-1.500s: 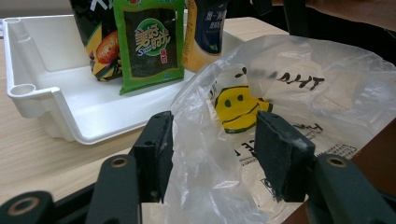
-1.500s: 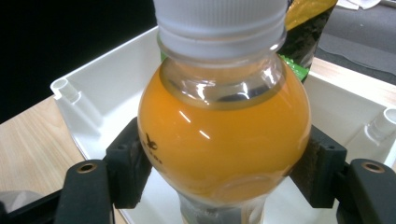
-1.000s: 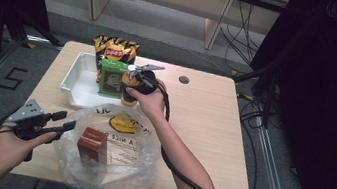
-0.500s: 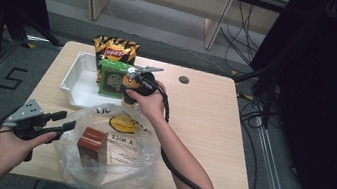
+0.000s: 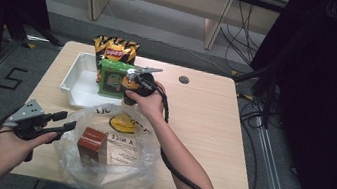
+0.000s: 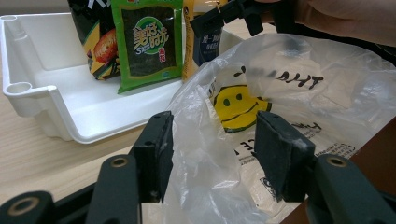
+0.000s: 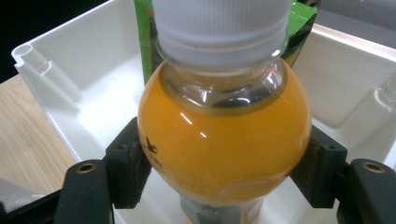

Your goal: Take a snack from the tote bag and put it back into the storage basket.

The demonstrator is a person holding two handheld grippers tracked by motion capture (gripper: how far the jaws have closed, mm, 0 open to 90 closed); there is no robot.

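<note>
Pale wood tabletop (image 5: pixel 202 125) on a grey floor, black drapes to either side and a wooden bench at twelve o'clock; a white tray (image 5: pixel 76 86) at ten o'clock carries a chips bag (image 5: pixel 115 50) and a green seaweed packet (image 5: pixel 113 78). Right gripper (image 7: pixel 219 163) has its jaws clamped on an orange juice bottle (image 7: pixel 224 149) over the tray's near edge. Left gripper (image 6: pixel 212 158) at seven o'clock is half open, its jaws either side of the clear plastic bag (image 6: pixel 280 107), not pinching.
</note>
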